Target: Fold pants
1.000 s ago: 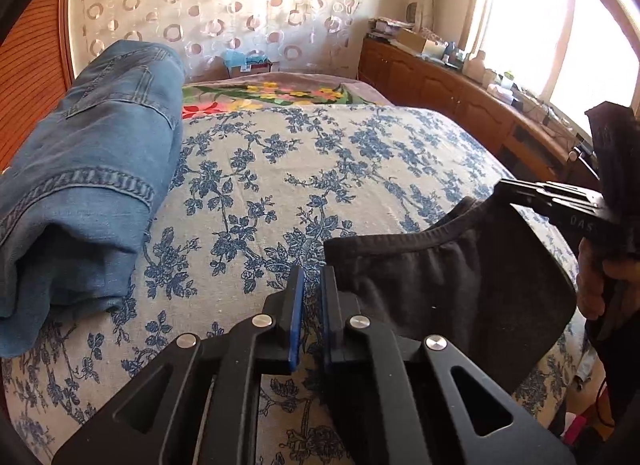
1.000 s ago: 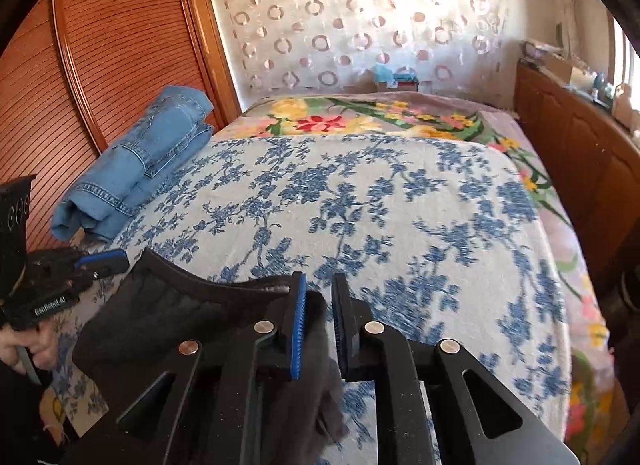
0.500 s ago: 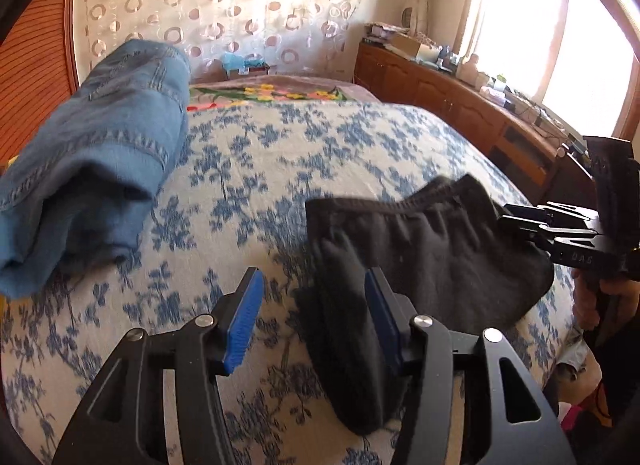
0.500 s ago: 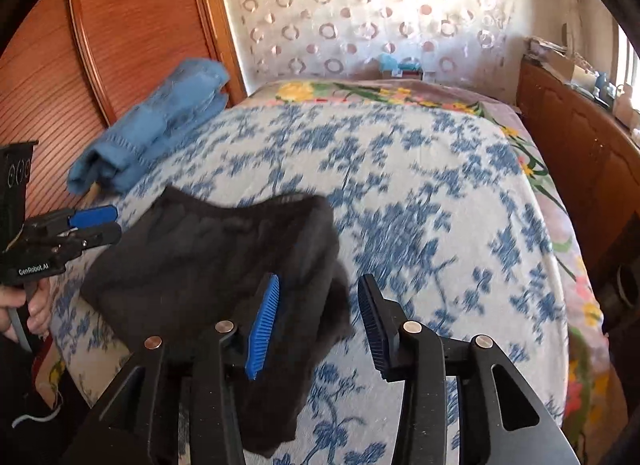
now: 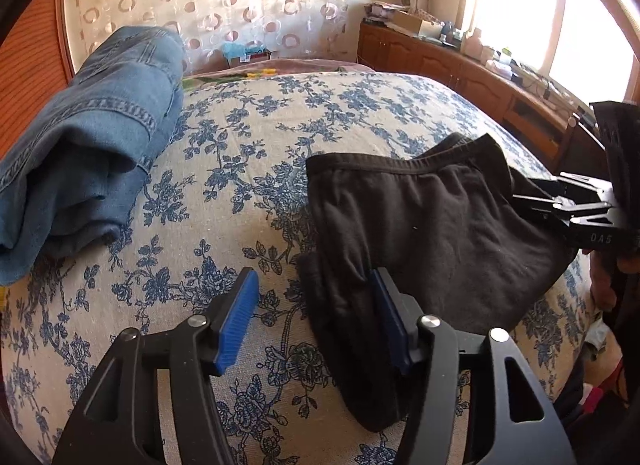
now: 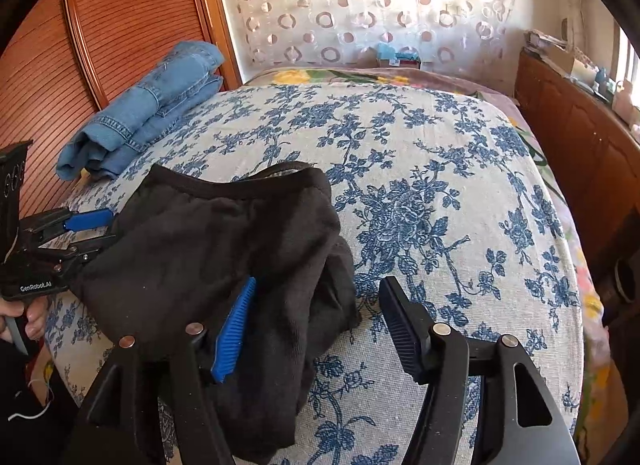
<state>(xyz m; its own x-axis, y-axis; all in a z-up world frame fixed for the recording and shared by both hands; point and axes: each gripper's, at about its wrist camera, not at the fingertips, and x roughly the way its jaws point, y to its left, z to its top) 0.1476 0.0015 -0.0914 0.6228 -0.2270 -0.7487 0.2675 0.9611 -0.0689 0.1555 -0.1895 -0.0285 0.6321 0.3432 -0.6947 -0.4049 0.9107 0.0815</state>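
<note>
Left claw (image 5: 316, 321) and right claw (image 6: 316, 325), jaws just opening, stand spread over limp black pants (image 5: 432, 233) (light, floppy): take the waistband corners

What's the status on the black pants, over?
Left gripper and right gripper open, jaws just opened. Black pants released, folded on bedspread. Folded jeans off to the side, nothing blocking.
</note>
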